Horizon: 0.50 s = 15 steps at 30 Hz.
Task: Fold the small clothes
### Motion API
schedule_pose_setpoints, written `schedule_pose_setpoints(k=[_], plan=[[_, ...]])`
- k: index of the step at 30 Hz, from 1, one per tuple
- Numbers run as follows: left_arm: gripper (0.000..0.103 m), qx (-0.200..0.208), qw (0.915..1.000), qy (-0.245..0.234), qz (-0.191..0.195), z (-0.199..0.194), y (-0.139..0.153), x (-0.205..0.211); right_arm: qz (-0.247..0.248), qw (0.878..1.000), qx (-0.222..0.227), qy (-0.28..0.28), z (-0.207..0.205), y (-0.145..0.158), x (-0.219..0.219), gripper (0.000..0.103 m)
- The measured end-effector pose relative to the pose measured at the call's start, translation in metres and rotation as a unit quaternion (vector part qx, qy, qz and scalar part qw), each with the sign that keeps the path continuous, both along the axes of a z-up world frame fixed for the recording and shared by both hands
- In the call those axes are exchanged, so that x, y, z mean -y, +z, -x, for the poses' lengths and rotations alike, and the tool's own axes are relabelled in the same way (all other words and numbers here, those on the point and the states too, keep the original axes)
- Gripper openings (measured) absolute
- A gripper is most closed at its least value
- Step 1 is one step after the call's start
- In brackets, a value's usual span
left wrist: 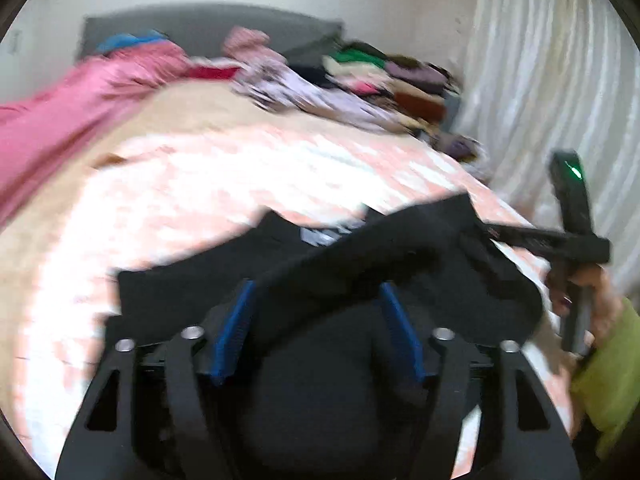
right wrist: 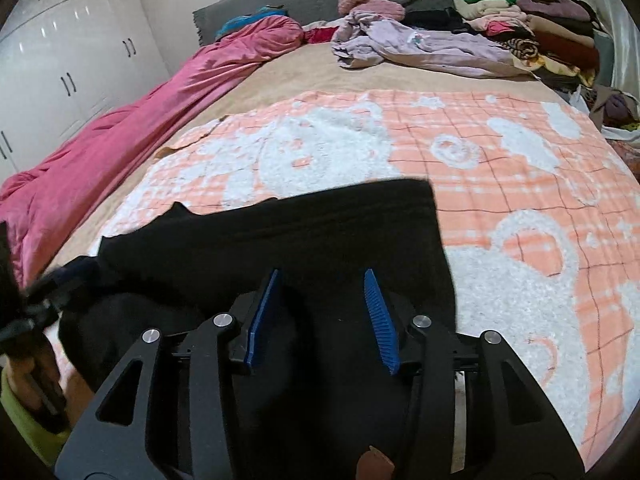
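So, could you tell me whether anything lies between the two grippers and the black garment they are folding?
Nothing visible does: the black garment lies directly under the open left gripper and open right gripper on the blanket.

We see one black garment (right wrist: 304,232), plain and dark, lying on the bed under both pairs of tongs. Ahead of the right tongs (right wrist: 322,316) it lies flat, with a straight far edge and a square corner to the right. Ahead of the left tongs (left wrist: 320,332) a thick fold crosses it, and a pale label (left wrist: 324,236) shows beyond that fold.
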State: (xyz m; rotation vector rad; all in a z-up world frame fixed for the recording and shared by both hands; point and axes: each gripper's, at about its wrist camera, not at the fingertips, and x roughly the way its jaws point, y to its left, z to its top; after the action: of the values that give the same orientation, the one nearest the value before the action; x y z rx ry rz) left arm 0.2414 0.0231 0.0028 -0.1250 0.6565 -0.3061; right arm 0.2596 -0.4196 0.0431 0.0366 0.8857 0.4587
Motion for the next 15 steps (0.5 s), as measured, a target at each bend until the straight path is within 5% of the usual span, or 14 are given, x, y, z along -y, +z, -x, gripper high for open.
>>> schedule_pose_setpoints(k=[8, 15], plan=[[0.071, 0.006, 0.993, 0.107, 0.05, 0.002, 0.015, -0.072, 0.023, 0.999, 0.02, -0.015, 0.004, 0.001, 0.005, 0.045], [0.079, -0.052, 0.9921, 0.103, 0.049, 0.033, 0.017, -0.117, 0.022, 0.999, 0.024, -0.03, 0.001, 0.003, 0.013, 0.048]])
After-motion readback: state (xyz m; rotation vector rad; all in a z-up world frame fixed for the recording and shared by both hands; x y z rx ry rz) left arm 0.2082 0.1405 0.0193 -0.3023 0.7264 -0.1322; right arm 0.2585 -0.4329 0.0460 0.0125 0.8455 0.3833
